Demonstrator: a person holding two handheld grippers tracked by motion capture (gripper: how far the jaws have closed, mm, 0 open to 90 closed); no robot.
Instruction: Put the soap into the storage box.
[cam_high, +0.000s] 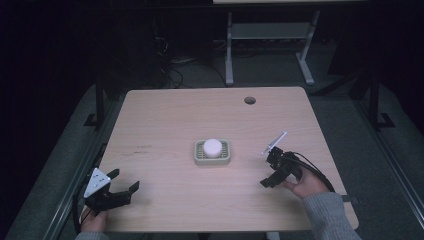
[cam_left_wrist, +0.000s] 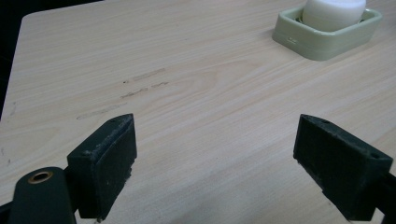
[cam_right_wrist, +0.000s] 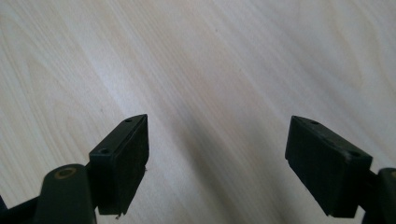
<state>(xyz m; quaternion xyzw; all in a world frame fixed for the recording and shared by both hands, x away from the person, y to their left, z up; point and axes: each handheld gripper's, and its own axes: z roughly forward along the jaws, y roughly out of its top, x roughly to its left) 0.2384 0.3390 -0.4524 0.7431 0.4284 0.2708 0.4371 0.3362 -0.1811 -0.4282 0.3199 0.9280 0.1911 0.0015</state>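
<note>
White soap bar sits in green soap dish, mid-worktop | left hand-held gripper near-left corner, jaws wide, empty | right hand-held gripper near right edge, jaws spread, empty | risk: slick rounded soap could squirt free, dish sliding if nudged

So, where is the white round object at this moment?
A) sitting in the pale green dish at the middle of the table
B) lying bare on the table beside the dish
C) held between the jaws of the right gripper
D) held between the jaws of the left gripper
A: the white round object sits in the pale green dish, while the left gripper and the right gripper are open with nothing between their jaws.
</note>
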